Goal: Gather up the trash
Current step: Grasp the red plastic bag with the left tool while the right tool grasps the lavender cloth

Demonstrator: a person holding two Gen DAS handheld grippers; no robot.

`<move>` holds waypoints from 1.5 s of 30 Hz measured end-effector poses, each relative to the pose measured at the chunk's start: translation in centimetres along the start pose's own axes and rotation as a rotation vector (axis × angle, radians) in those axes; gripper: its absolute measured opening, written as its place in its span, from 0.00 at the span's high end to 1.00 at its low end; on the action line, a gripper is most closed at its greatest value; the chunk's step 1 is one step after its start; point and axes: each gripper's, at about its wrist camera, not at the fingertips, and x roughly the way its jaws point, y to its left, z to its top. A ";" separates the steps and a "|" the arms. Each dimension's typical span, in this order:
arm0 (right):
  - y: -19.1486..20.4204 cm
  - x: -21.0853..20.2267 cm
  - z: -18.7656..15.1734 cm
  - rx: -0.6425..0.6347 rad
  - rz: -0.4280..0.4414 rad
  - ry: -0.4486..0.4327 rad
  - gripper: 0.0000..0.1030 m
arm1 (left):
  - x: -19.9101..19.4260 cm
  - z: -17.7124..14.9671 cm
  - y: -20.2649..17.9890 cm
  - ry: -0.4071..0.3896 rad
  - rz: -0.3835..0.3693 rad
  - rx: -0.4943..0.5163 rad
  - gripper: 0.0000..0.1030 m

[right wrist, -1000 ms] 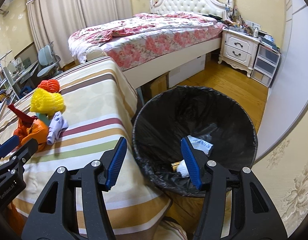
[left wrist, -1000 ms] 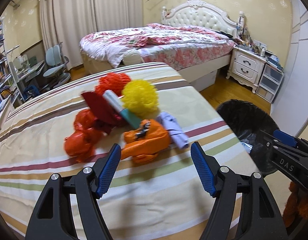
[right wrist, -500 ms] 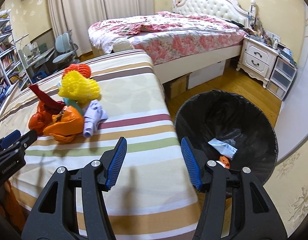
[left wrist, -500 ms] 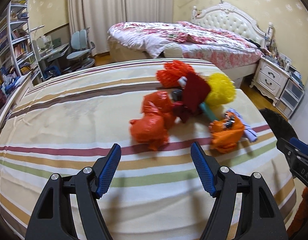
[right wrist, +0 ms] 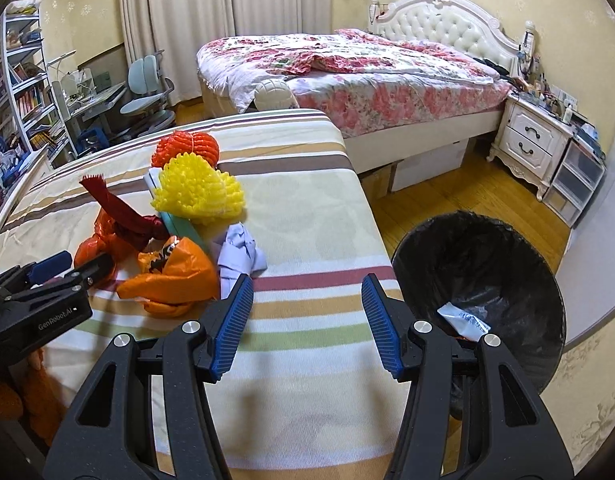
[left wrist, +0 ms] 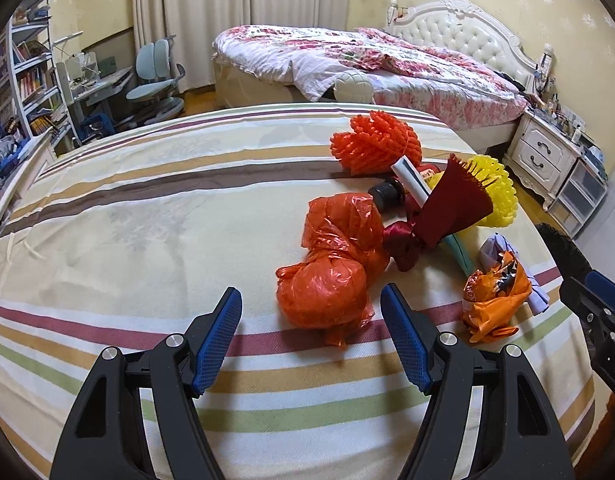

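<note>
Two pairs of tongs hang over the striped desk [left wrist: 147, 208] where we are clearing a heap of trash. Our left tongs [left wrist: 311, 344] point at the red plastic bag [left wrist: 327, 280], which lies on the cloth just ahead of the blue pads; the jaws are closing, but nothing sits between them and the pads touch nothing. Our right tongs [right wrist: 307, 320] stand spread and empty above bare striped cloth, with the heap off to their left.

The rest of the heap is placed from the red plastic bag. Touching its far side is a dark red wrapper [left wrist: 447, 208] with a fringed edge, and a black cap [left wrist: 385, 196] shows just beside that. Beyond them lies an orange foam net [left wrist: 375, 144]; a yellow foam net [left wrist: 495, 192] sits behind the dark red wrapper, with a white and teal tube [left wrist: 415, 184] running between the two nets. To the right of the red plastic bag, a little apart, lies an orange bag [left wrist: 495, 300], and a crumpled lilac paper [right wrist: 241, 256] touches its far side.

The black-lined bin [right wrist: 479, 280] stands on the wooden floor off the desk's right edge, well apart from the red plastic bag, with a white packet [right wrist: 463, 318] already inside.
</note>
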 end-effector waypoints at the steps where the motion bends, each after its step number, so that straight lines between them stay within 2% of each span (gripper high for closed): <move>1: 0.0 0.0 0.0 -0.001 0.000 0.000 0.47 | 0.0 0.0 0.0 -0.001 -0.004 0.005 0.40; 3: 0.1 0.2 0.3 -0.004 0.000 -0.001 0.47 | 0.3 0.1 -0.1 0.012 -0.016 0.019 0.54; 6: 0.3 0.5 0.7 -0.011 0.001 -0.001 0.47 | 0.4 -0.2 0.0 0.022 -0.033 0.021 0.62; 12: 1.0 1.5 1.1 -0.026 0.020 0.017 0.47 | -0.4 -0.5 0.2 -0.002 -0.035 0.028 0.65; 28: 2.9 3.5 1.1 -0.070 0.042 0.053 0.47 | -1.0 -1.2 2.5 0.000 -0.010 -0.023 0.65; 31: 2.8 3.8 1.0 -0.064 0.049 0.064 0.50 | -0.9 -1.2 2.5 0.001 -0.011 -0.024 0.65; 35: 2.7 4.1 0.6 -0.059 0.071 0.091 0.77 | -1.0 -1.3 2.6 -0.001 -0.010 -0.026 0.65; 39: 2.4 3.7 0.3 -0.046 0.079 0.083 0.81 | -1.2 -1.3 2.6 -0.009 -0.006 -0.027 0.65; 45: 1.7 2.9 -0.3 -0.026 0.071 0.074 0.81 | -1.7 -1.6 2.4 -0.016 -0.009 -0.023 0.65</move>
